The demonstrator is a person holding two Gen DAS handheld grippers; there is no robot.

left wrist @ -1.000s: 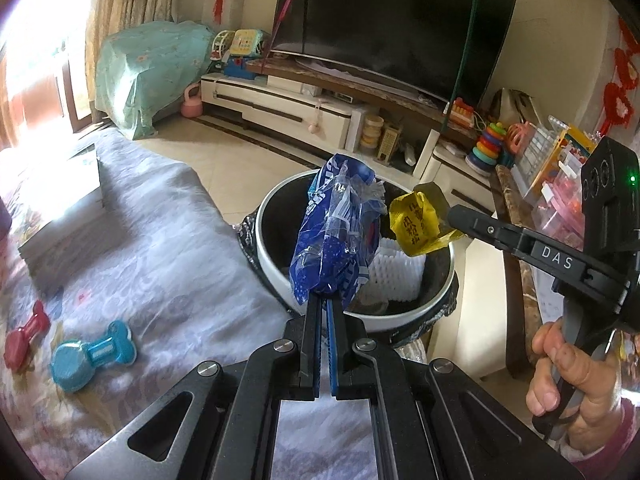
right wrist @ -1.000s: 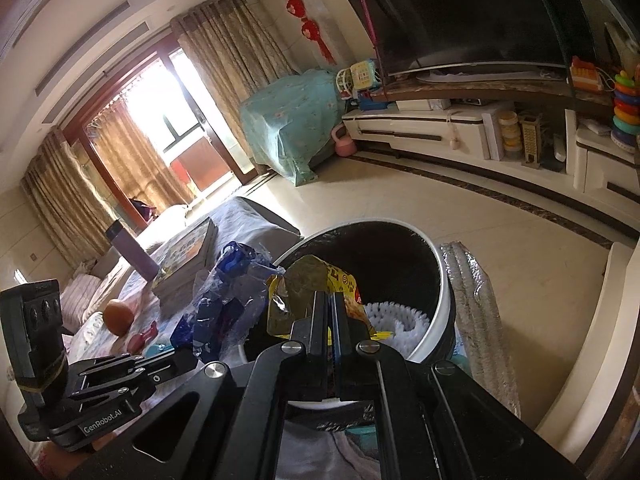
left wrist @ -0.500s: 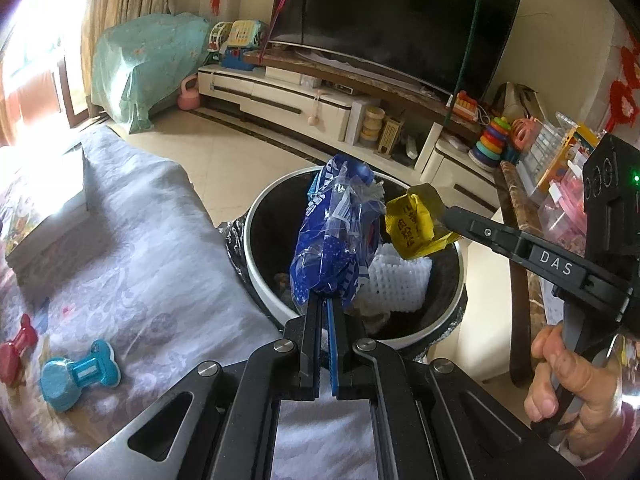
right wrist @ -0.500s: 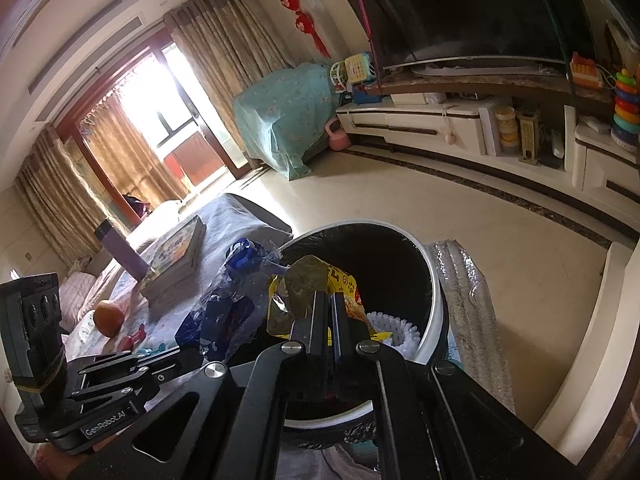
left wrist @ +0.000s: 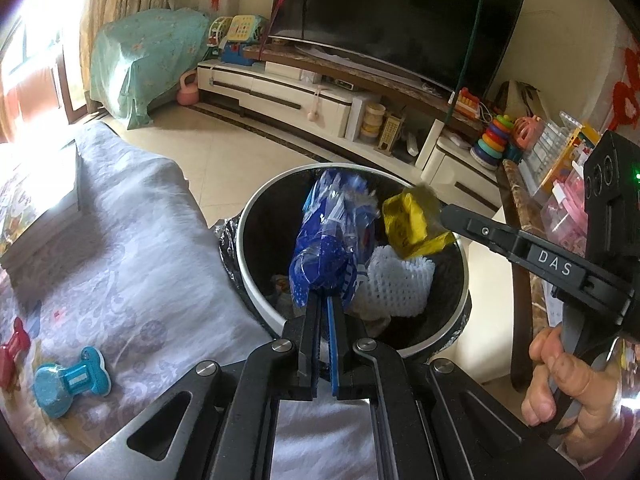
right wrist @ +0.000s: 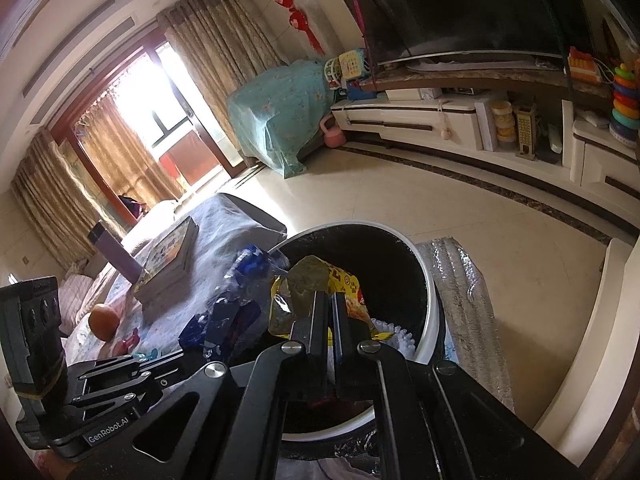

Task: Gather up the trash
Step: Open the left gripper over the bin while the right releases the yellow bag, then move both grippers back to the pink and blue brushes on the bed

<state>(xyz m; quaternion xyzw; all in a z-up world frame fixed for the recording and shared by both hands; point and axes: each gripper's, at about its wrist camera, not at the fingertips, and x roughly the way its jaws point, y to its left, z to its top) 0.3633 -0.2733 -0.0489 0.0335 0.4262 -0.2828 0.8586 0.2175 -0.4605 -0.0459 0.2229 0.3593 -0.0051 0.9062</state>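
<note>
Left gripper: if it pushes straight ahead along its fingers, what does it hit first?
Probably the white foam net lying in the trash bin; the left gripper, holding the blue wrapper, points into the bin's mouth. Depth is unclear.

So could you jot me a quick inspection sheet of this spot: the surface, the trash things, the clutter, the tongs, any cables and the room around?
Surface: table under a pale patterned cloth.
Job's things: blue wrapper and yellow wrapper, both over the round bin; white foam net inside it.
Clutter: blue toy, red toy, books, orange, bottle.
Tongs: left tongs clamped on the blue wrapper; right tongs starting to open, yellow wrapper between them.
Cables: nothing seen on the table.
Surroundings: television, white cabinet, ring toy, curtains.
</note>
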